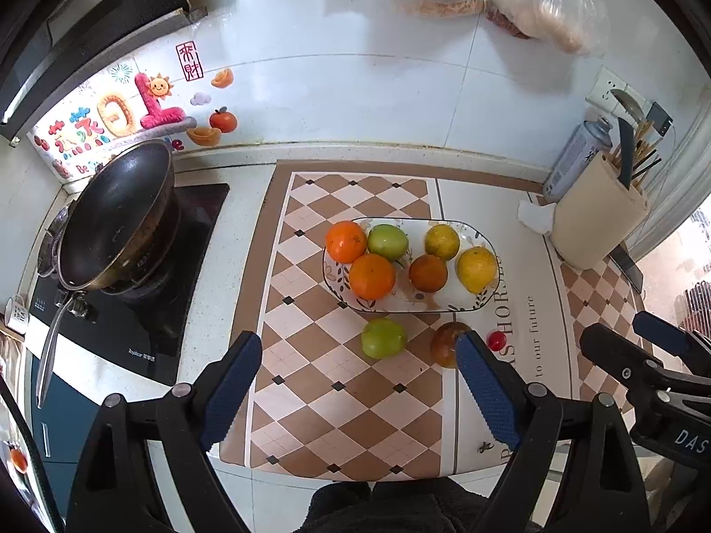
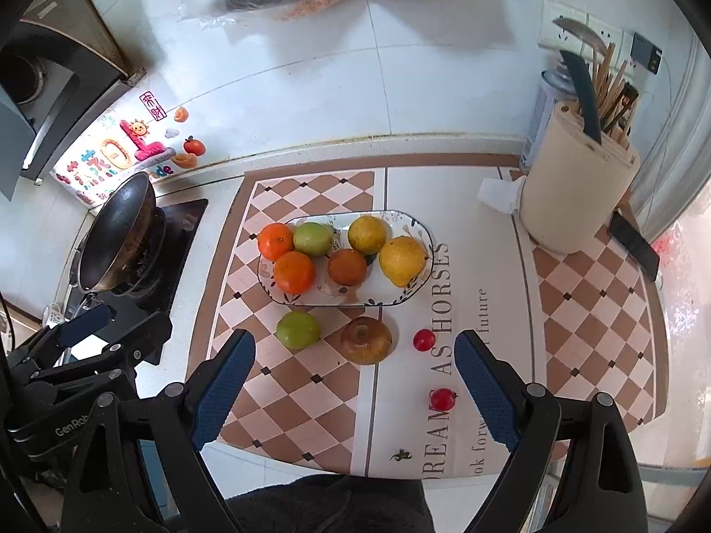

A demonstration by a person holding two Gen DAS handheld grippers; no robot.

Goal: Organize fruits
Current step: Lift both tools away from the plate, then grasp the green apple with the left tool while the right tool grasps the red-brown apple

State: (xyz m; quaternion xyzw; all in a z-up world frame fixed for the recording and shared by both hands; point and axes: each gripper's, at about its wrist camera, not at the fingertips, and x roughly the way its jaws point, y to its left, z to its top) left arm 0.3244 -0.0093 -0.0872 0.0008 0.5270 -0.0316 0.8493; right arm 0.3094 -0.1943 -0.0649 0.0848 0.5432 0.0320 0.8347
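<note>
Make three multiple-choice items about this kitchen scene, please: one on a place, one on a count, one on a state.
1. Where is the brownish fruit?
A. on the plate
B. on the mat, between the green fruit and a small red fruit
C. in the pan

2. How many fruits lie on the plate?
A. four
B. six
C. eight

3. How does the right gripper stand?
A. open, holding nothing
B. shut on a fruit
C. shut and empty

Answers:
1 B: it sits on the mat, with the green fruit and a small red fruit at its sides.
2 B: six are on it.
3 A: its jaws are wide apart and empty.
</note>
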